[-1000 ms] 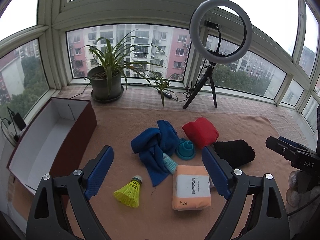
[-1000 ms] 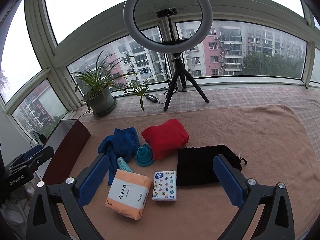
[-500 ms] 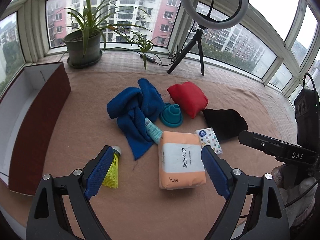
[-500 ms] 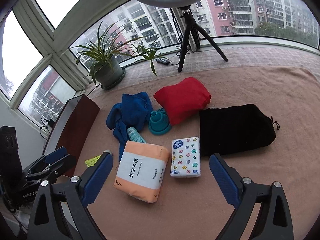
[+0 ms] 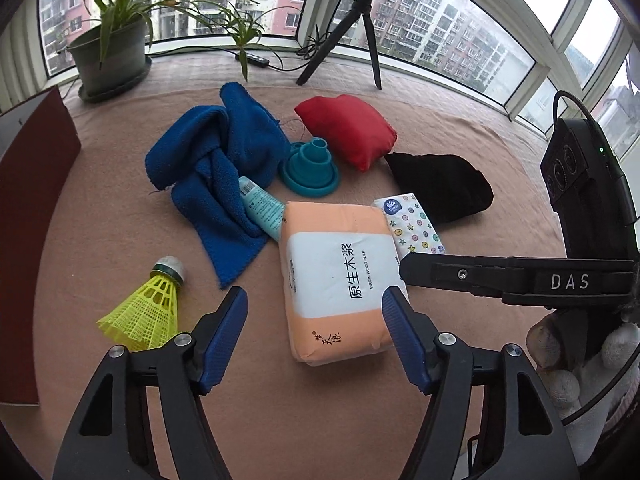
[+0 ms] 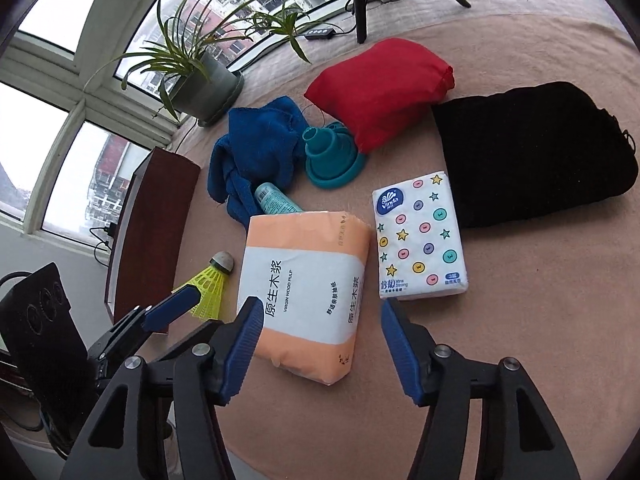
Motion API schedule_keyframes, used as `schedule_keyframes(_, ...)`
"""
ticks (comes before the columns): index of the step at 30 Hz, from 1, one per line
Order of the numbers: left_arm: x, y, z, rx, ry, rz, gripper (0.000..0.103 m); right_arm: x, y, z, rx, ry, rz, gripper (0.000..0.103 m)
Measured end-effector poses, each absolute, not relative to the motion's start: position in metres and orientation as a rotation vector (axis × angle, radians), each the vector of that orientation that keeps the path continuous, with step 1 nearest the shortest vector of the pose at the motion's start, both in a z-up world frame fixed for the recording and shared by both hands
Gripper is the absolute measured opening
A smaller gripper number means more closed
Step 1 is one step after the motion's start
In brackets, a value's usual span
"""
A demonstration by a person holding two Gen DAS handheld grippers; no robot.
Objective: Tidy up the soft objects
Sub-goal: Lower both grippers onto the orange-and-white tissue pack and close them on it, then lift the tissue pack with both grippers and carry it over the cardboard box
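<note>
An orange tissue pack [image 5: 336, 280] [image 6: 308, 292] lies on the pink mat. Beside it are a small star-patterned tissue pack [image 5: 412, 224] [image 6: 420, 236], a blue towel [image 5: 224, 160] [image 6: 260, 148], a red pouch [image 5: 348, 130] [image 6: 380, 84] and a black pouch [image 5: 440, 184] [image 6: 532, 152]. My left gripper [image 5: 316, 304] hovers over the orange pack's near left part. Its jaws are closing and the pads touch nothing. My right gripper [image 6: 322, 312] hangs over the same pack's near end, also closing, with its pads clear of the pack.
A teal funnel [image 5: 310, 168], a tube [image 5: 262, 208] half under the towel and a yellow shuttlecock [image 5: 148, 312] also lie on the mat. An open dark red box [image 5: 32, 200] stands at the left. A potted plant [image 5: 108, 56] and a tripod [image 5: 360, 20] stand at the back.
Both grippers have sunk toward the mat and tipped downward, so the objects look larger. The jaws of both have narrowed. Nothing on the mat has moved.
</note>
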State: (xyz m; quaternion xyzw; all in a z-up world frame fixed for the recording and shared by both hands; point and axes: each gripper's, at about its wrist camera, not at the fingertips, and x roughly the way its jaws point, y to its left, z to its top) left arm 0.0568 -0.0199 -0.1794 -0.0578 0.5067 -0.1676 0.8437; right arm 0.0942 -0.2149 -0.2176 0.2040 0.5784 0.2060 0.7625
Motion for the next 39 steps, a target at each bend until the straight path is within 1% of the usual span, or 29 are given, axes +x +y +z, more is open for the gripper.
schedule_keyframes(3,0.060,-0.020,-0.186,-0.145,1.097,-0.381,0.064,0.097,-0.214,-0.225,0.464,1.276,0.450,0.054)
schedule_keyframes(8,0.067,-0.018,-0.193,-0.198,1.129,-0.412,0.064,0.104,-0.211,-0.235,0.494,1.305,0.462,0.049)
schedule_keyframes(14,0.074,-0.019,-0.202,-0.226,1.173,-0.449,0.062,0.113,-0.205,-0.241,0.493,1.324,0.467,0.048)
schedule_keyframes(17,0.077,-0.020,-0.207,-0.232,1.194,-0.464,0.062,0.115,-0.205,-0.243,0.495,1.334,0.472,0.046)
schedule_keyframes(18,0.077,-0.021,-0.209,-0.230,1.201,-0.468,0.061,0.115,-0.204,-0.244,0.493,1.339,0.471,0.045)
schedule_keyframes(19,0.077,-0.021,-0.211,-0.233,1.209,-0.475,0.057,0.116,-0.203,-0.245,0.495,1.344,0.470,0.045)
schedule_keyframes(22,0.076,-0.019,-0.210,-0.236,1.203,-0.479,0.056,0.117,-0.202,-0.245,0.489,1.347,0.465,0.045)
schedule_keyframes(25,0.075,-0.019,-0.208,-0.236,1.197,-0.475,0.053,0.116,-0.201,-0.243,0.477,1.346,0.461,0.043)
schedule_keyframes(32,0.069,-0.014,-0.192,-0.224,1.153,-0.483,0.053,0.110,-0.197,-0.225,0.461,1.312,0.462,0.042)
schedule_keyframes(39,0.058,0.006,-0.163,-0.226,1.079,-0.471,0.053,0.105,-0.179,-0.190,0.434,1.252,0.488,0.042)
